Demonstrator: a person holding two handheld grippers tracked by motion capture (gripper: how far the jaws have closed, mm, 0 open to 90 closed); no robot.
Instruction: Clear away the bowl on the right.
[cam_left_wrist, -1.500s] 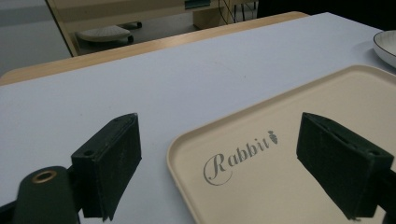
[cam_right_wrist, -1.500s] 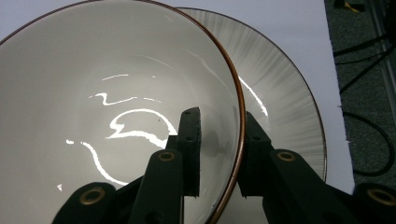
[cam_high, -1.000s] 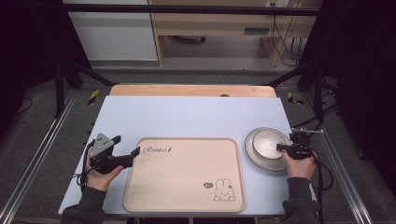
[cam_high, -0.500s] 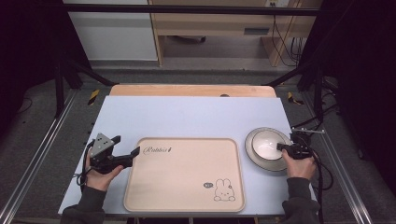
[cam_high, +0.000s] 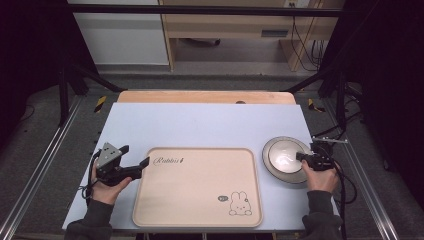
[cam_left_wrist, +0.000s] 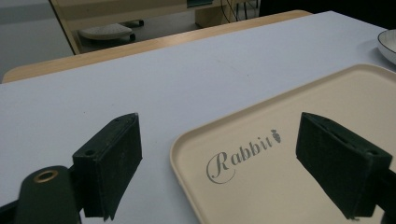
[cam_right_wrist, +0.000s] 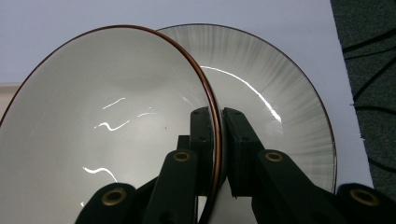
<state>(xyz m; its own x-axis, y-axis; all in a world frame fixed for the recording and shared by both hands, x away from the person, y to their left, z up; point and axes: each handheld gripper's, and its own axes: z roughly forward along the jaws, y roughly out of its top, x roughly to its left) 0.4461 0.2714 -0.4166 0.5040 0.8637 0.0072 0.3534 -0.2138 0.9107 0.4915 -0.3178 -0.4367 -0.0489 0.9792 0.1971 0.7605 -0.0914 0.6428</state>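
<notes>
Two dishes sit nested at the right side of the pale blue tabletop (cam_high: 200, 125): a glossy white bowl (cam_right_wrist: 107, 130) with a thin brown rim, inside a round plate (cam_right_wrist: 280, 93) with grey radial streaks. My right gripper (cam_right_wrist: 219, 140) pinches the bowl's rim, tipping the bowl up off the plate. My left gripper (cam_left_wrist: 219, 163) is spread wide, straddling the corner of the matte beige rectangular tray (cam_high: 200, 190), long axis left-right.
</notes>
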